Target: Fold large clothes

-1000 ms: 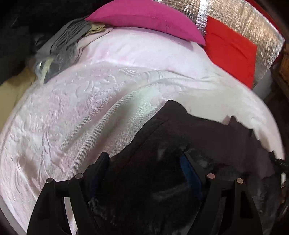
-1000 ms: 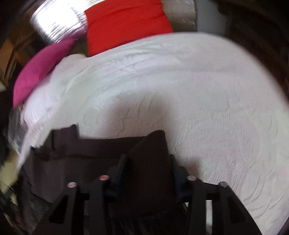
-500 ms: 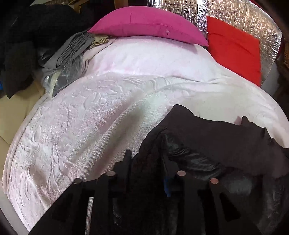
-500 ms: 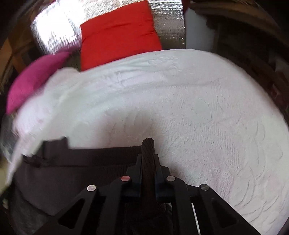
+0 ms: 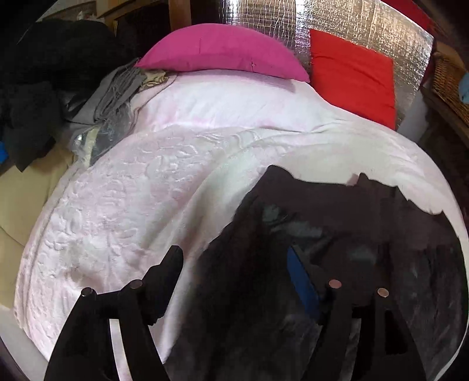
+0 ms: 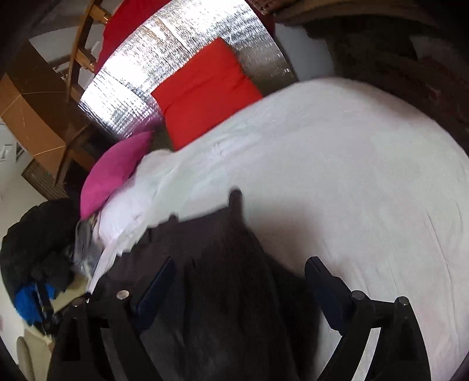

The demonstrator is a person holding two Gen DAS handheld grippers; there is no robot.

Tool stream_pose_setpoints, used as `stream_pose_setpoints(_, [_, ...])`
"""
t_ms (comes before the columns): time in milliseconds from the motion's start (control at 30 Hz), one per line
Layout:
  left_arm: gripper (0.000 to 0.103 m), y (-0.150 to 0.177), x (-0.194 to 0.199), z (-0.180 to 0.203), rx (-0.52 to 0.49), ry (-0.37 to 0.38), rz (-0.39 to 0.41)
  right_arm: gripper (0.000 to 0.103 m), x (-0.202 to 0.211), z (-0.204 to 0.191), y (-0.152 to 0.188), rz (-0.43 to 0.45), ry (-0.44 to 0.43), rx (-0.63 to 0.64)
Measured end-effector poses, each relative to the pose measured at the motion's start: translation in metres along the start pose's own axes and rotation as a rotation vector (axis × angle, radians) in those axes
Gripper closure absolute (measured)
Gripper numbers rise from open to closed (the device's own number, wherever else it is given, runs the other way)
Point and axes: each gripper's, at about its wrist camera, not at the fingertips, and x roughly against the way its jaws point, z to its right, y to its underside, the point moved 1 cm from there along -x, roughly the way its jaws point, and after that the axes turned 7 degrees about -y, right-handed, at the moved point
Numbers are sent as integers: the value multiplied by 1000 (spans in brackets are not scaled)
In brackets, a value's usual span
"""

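A large dark brown garment (image 5: 337, 222) lies on the white bedspread (image 5: 132, 205) at the near right of the left wrist view. My left gripper (image 5: 234, 263) is open, its jaws wide apart over the garment's left edge, holding nothing. In the right wrist view the same garment (image 6: 228, 263) lies bunched at the near left of the bedspread (image 6: 351, 175). My right gripper (image 6: 240, 275) is open with jaws spread on either side of the garment's raised fold, not gripping it.
A pink pillow (image 5: 222, 52) and a red cushion (image 5: 351, 73) lie at the head of the bed against a silver foil panel (image 5: 322, 20). Grey and black clothes (image 5: 96, 96) are piled at the bed's left. A wicker basket (image 5: 451, 79) stands at the right.
Both grippers were shut on the garment half a second ago and have opened, letting it go. The right gripper has swung and tilted, so its view is rotated.
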Motion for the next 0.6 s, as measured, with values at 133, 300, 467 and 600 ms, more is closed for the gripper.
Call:
stream_pose_setpoints(133, [29, 13, 4, -24, -12, 11, -13, 11, 15, 20, 21, -63, -10, -62])
stream_pose_setpoints(300, [28, 30, 4, -42, -60, 8, -16, 11, 24, 42, 35, -108, -98, -140])
stream_pose_setpoints(467, [28, 48, 14, -31, -192, -14, 31, 11, 14, 53, 44, -167, -196, -180])
stream_pose_setpoints(600, [28, 50, 24, -22, -246, 0, 78, 11, 0, 54, 45, -193, -247, -198])
